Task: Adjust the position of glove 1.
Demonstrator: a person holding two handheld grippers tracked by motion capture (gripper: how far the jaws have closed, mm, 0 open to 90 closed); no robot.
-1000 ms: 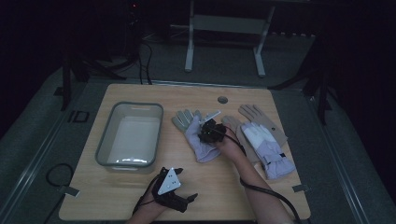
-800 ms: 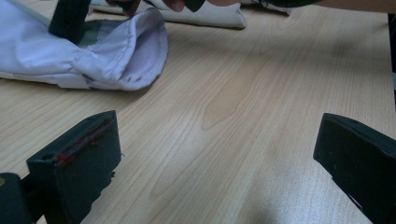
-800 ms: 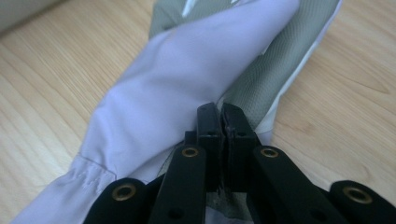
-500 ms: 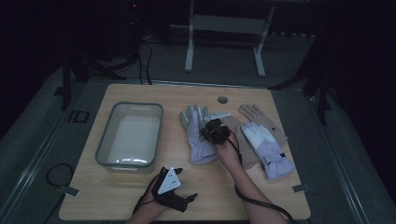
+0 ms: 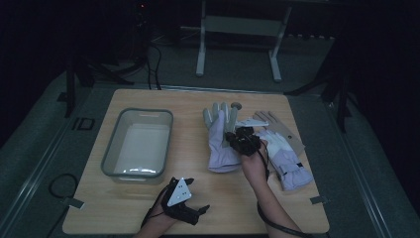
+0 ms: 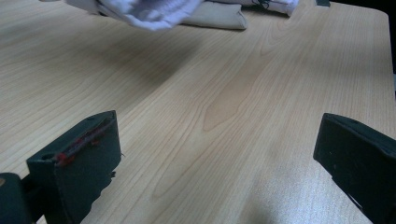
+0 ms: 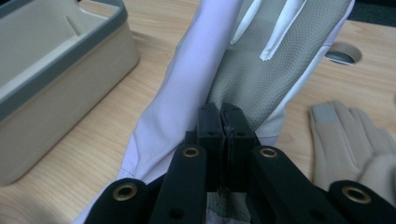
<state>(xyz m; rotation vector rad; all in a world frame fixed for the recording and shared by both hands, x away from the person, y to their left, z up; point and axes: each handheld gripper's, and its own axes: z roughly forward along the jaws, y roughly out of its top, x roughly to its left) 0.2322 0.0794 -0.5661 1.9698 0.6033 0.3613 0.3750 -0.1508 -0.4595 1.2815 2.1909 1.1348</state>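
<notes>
While the left gripper (image 5: 190,210) rests wide open at bottom centre, the right gripper (image 5: 241,141), jaws clamped on the glove (image 5: 220,144), has dragged it leftward at frame centre, toward the bin (image 5: 138,144), likely its destination.

The glove (image 5: 220,139) is pale lavender on the back with a grey textured palm and a couple of white strips across it. It's stretched out lengthwise, fingers pointing to the far edge, pinched mid-palm, between the tub and the other glove.
</notes>
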